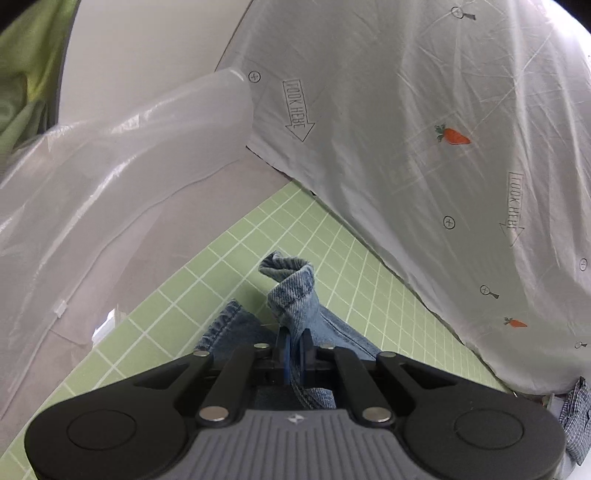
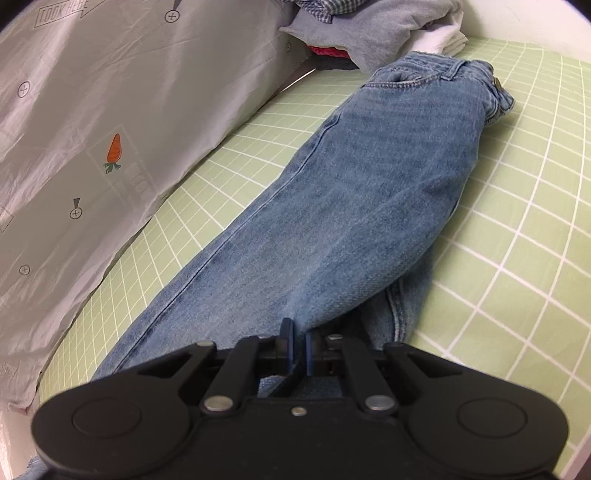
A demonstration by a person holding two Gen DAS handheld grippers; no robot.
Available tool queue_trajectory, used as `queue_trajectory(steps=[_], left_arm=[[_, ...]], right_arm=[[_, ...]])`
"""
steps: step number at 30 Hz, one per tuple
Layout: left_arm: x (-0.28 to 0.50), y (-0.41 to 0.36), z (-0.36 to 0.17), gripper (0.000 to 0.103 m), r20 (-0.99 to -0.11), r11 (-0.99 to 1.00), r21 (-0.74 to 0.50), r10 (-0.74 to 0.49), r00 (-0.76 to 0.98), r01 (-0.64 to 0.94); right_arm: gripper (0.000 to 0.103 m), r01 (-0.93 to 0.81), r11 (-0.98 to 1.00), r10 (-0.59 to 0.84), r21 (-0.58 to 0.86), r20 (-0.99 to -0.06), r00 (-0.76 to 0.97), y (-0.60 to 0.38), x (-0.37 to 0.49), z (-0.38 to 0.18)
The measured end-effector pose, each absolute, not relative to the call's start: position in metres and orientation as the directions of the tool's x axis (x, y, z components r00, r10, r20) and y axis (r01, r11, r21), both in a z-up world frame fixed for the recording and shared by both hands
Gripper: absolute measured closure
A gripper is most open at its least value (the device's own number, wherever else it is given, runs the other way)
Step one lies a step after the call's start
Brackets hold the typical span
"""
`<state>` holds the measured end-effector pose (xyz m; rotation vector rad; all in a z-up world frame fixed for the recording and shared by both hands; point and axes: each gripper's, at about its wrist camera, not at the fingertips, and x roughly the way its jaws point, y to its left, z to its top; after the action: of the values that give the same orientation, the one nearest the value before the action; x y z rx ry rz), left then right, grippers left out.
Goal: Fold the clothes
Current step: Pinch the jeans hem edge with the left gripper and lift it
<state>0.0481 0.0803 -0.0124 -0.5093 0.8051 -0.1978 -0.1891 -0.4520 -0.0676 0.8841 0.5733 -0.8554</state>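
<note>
Item: jeans [image 2: 354,206], blue denim, on the green checked bed sheet [image 2: 517,258]. Long axis runs from your jaws away to the upper right; waistband at the far end, near a clothes pile [image 2: 369,33]. Your left gripper [image 1: 293,347] pinches a twisted hem fold, raised off the sheet. Your right gripper [image 2: 296,345] is pressed together on the leg's near edge

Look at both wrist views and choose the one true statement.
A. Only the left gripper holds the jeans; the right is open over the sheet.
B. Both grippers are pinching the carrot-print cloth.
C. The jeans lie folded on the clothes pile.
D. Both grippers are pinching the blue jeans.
D: the left gripper is shut on a bunched bit of the jeans, and the right gripper is shut on their denim too.
</note>
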Motion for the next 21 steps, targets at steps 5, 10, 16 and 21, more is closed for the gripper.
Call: queue_trajectory(steps=[5,10,16,21], left_arm=[[0.015,0.095,-0.045,0.097,-0.738,0.88,-0.453,-0.279,0.615,-0.145],[0.003,0.108,-0.093,0.087,-0.839,0.869,-0.389,-0.198,0.507,-0.306],[0.006,0.107,-0.099,0.043,-0.857,0.881,-0.343,-0.152,0.492,-0.327],[0.007,0.093,-0.105,0.043,-0.869,0.894,-0.335,-0.171,0.464,-0.298]], right_arm=[[0.098,0.838,0.364,-0.381,0.407,-0.756,0.532,-0.453,-0.2,-0.067],[0.087,0.854,0.363,-0.32,0.374,-0.811,0.491,-0.456,-0.202,-0.081],[0.049,0.856,0.376,-0.299,0.355,-0.828,0.474,-0.45,-0.207,-0.081],[0.031,0.86,0.437,-0.307,0.265,-0.854,0.42,-0.44,-0.204,-0.082]])
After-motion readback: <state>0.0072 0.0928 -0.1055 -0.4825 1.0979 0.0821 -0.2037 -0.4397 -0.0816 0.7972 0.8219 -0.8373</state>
